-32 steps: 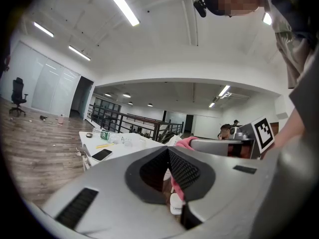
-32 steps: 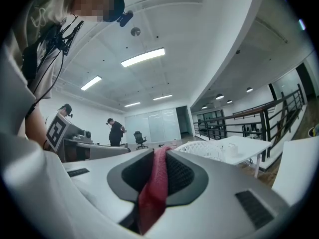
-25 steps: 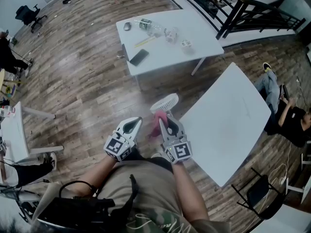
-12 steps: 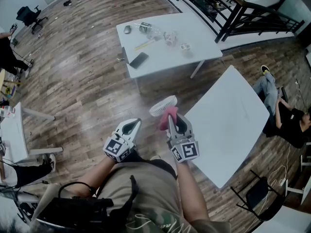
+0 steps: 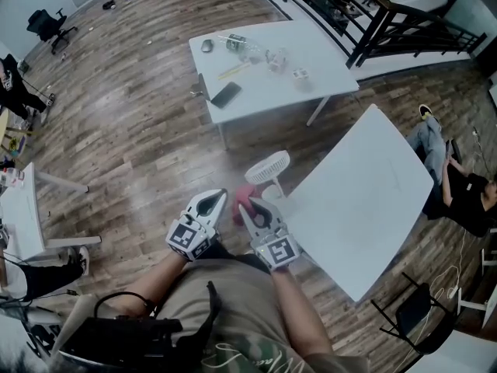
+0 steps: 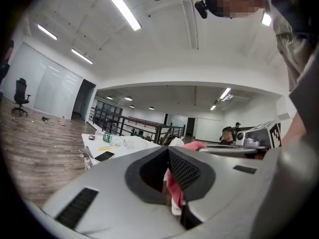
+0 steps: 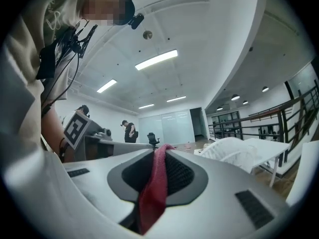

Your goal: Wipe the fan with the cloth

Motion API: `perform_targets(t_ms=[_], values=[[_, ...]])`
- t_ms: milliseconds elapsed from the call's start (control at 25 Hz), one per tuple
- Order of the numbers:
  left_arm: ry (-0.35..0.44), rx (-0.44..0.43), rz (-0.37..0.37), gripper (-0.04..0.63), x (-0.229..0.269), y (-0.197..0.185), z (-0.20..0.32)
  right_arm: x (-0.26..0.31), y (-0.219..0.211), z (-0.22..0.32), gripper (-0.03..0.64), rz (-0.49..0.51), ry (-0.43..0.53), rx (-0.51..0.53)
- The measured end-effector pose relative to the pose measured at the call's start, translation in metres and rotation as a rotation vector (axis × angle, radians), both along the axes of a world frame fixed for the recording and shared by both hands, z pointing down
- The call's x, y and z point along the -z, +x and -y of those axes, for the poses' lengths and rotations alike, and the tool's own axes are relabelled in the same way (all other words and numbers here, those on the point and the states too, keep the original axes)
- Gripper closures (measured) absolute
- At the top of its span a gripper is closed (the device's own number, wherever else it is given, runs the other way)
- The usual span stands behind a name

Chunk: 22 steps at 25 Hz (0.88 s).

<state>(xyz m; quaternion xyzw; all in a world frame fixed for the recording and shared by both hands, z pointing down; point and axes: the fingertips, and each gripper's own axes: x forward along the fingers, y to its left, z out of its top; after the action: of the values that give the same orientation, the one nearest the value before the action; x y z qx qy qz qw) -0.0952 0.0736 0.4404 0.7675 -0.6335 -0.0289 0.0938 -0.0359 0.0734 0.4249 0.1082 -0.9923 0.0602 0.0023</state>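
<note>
With our right gripper (image 5: 248, 210) pinching the cloth (image 5: 244, 193) and our left gripper (image 5: 210, 200) clamped empty, nothing steadies the fan (image 5: 268, 166), so we might knock it over.

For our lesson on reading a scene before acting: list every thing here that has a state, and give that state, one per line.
left gripper: fingers shut, holding nothing.
right gripper: fingers shut on the cloth.
cloth: pinched between those fingers.
fan: upright, head tilted up; running or not, cannot tell.
phone: lying flat.
</note>
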Motion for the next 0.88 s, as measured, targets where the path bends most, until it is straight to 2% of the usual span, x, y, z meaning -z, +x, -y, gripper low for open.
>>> perform_targets(t_ms=[160, 520, 640, 880], values=[[-0.001, 0.006, 0.003, 0.574, -0.007, -0.012, -0.007, -0.031, -0.019, -0.007, 0.555, -0.029, -0.022, 0.020], [-0.009, 0.054, -0.006, 0.574, -0.047, -0.041, -0.021, -0.090, -0.022, 0.030, 0.555, -0.052, -0.109, -0.096], [-0.019, 0.051, -0.001, 0.574, -0.056, -0.041, -0.025, -0.095, -0.021, 0.040, 0.555, -0.059, -0.127, -0.111], [-0.028, 0.039, 0.002, 0.574, -0.054, -0.035, -0.020, -0.073, -0.011, 0.055, 0.555, 0.002, -0.143, -0.163]])
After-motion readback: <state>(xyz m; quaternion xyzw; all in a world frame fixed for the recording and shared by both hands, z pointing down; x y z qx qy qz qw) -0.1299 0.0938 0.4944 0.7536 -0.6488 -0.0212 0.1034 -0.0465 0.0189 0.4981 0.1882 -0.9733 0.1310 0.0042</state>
